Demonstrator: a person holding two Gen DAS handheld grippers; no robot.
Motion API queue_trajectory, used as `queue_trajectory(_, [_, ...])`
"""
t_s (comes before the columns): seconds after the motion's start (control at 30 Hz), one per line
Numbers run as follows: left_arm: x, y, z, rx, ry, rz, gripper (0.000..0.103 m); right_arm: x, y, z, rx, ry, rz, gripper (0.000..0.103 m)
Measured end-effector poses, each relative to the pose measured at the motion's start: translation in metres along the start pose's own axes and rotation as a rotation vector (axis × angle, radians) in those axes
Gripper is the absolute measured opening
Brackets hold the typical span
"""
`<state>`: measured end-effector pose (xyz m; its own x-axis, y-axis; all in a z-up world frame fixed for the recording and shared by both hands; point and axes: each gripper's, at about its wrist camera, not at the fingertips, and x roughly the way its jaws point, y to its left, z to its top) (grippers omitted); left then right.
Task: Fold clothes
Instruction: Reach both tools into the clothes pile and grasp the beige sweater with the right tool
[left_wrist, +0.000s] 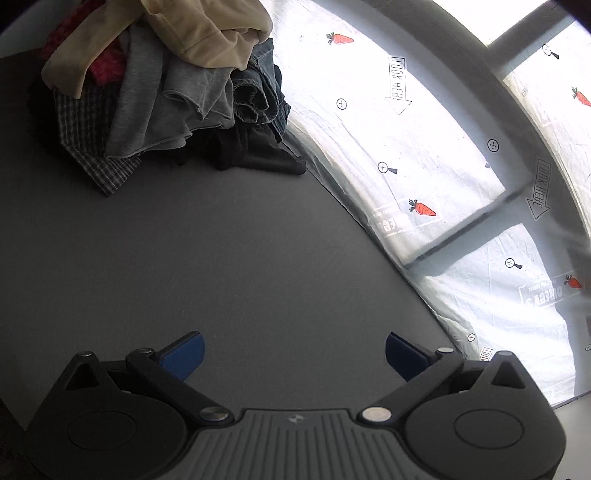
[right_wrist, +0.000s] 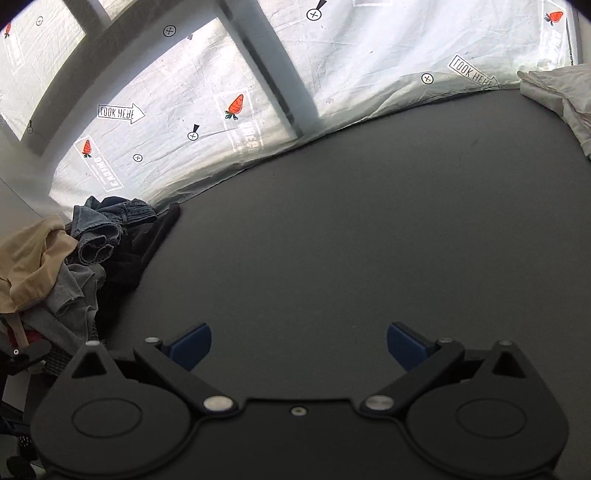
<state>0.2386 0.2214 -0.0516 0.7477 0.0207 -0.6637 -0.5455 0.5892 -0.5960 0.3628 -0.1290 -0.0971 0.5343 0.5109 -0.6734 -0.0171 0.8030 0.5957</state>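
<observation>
Table (left_wrist: 221, 240) grey; curtain (left_wrist: 424, 129) white, orange carrots; tool pads (left_wrist: 184, 354) blue.

A dark grey table (right_wrist: 332, 240) fills the foreground. Along its far edge hangs a white sheet (right_wrist: 369, 66) printed with carrots (right_wrist: 235, 106) and arrows, backlit by bright window frames (left_wrist: 476, 85).
</observation>
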Motion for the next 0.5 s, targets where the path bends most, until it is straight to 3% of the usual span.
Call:
queue_trajectory(0.17, [0.022,0.043,0.071,-0.194,-0.008,-0.105,0.102,0.084,0.009,0.0,0.579,0.158,0.37,0.099])
queue_trajectory(0.27, [0.034,0.075,0.116,-0.335,-0.04,-0.165,0.102,0.135,0.037,-0.013,0.809,0.234,0.528,0.098])
queue_trajectory(0.37, [0.043,0.104,0.154,-0.409,-0.085,-0.172,0.102,0.177,0.085,-0.017,0.85,0.297,0.584,0.093])
queue_trajectory(0.5, [0.048,0.138,0.194,-0.458,-0.15,-0.131,0.102,0.239,0.155,-0.023,0.862,0.416,0.629,0.073])
